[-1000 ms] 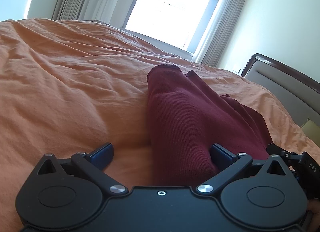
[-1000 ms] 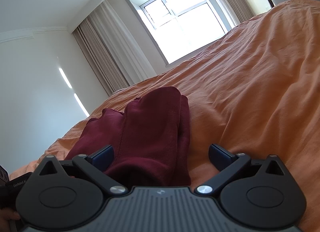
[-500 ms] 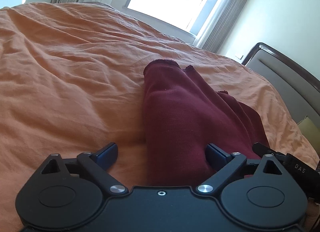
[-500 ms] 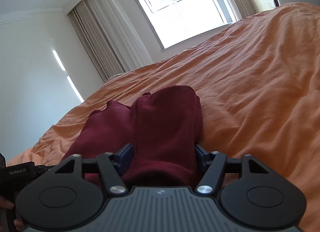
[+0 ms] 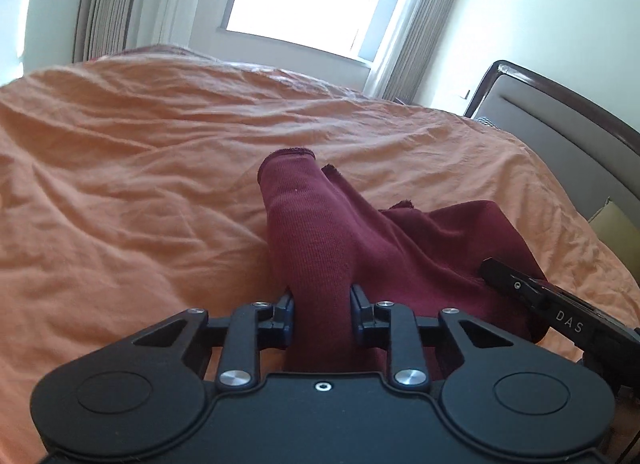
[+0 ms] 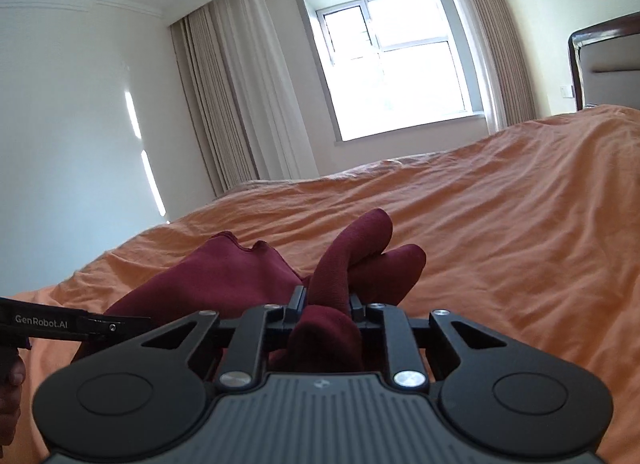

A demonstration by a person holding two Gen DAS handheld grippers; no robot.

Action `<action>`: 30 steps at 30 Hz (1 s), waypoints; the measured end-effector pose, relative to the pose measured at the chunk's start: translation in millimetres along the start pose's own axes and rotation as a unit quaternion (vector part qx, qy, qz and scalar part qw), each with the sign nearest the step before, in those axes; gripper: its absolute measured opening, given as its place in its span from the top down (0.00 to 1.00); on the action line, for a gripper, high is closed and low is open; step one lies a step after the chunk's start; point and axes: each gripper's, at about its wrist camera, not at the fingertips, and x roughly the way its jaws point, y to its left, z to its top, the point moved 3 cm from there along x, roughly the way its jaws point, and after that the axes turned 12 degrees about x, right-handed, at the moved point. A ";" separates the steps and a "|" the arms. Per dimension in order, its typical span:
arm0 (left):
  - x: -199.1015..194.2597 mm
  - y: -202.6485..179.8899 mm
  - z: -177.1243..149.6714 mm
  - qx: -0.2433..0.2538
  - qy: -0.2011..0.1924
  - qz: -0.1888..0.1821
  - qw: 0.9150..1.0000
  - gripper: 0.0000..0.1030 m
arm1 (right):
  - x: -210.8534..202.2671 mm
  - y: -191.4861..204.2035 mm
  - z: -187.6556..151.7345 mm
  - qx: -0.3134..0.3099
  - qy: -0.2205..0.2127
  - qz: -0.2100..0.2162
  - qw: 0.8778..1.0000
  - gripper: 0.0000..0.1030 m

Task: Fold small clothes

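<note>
Maroon garment (image 5: pixel 320 248) (bunched), pinched in left tool (image 5: pixel 322 314), right tool (image 6: pixel 325 306), orange bedspread (image 5: pixel 120 192)

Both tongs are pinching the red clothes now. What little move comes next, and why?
Probably lift both ends a little and carry them forward to fold. The left tongs and right tongs are each shut on a bunched end of the red clothes, which sag rumpled on the orange bedspread between them.
</note>
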 end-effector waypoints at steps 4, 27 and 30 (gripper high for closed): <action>-32.5 20.0 19.8 0.026 -0.033 0.044 0.998 0.73 | 22.9 38.3 0.0 -0.007 -0.010 0.038 0.999 0.80; -58.4 135.2 -26.8 -0.066 -0.013 0.109 0.992 0.66 | 78.3 81.1 -55.5 -0.022 0.070 0.011 0.997 0.58; -56.8 136.2 -29.1 -0.071 -0.007 0.113 0.991 0.59 | 73.8 77.7 -53.9 -0.015 0.066 -0.005 0.998 0.41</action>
